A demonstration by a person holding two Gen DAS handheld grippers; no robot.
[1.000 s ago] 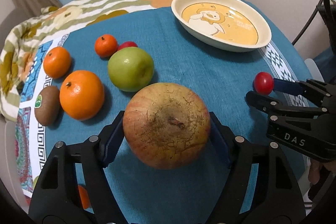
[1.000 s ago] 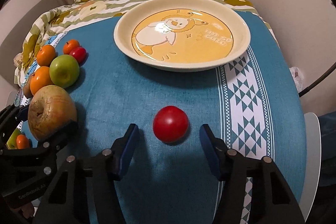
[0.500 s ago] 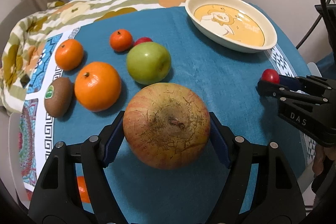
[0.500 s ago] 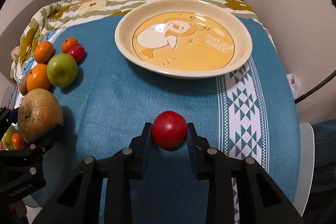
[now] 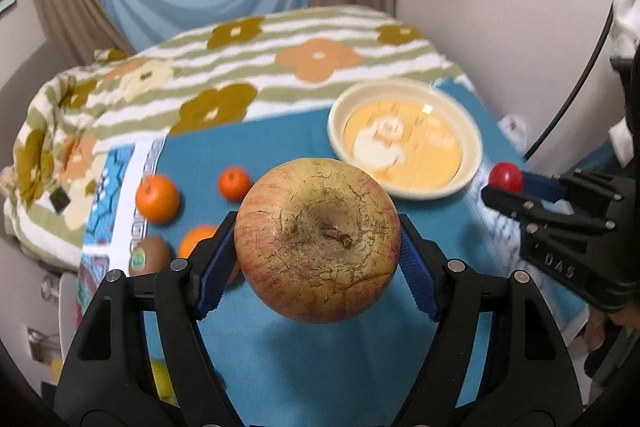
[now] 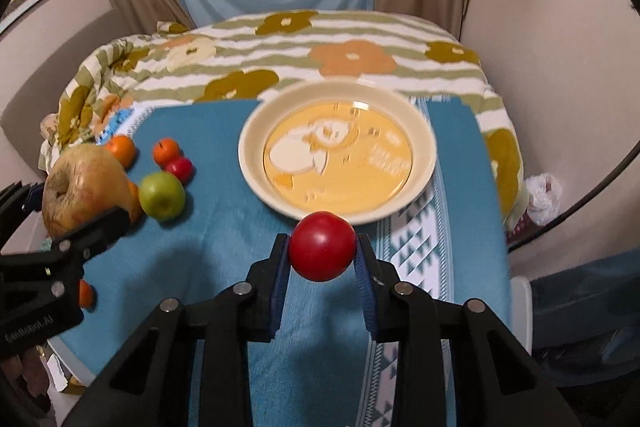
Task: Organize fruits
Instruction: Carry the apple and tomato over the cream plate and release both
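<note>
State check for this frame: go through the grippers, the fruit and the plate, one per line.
Left gripper: shut on the big apple.
Big apple: held clear of the cloth.
Right gripper: shut on the red fruit.
Red fruit: held clear of the cloth.
Plate: empty, upright.
Green apple: resting on the cloth.
Kiwi: resting on the cloth.

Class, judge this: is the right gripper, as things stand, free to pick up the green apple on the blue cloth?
Probably not: the right gripper is shut on a small red fruit, so its jaws are occupied, though the green apple lies unobstructed.
</note>
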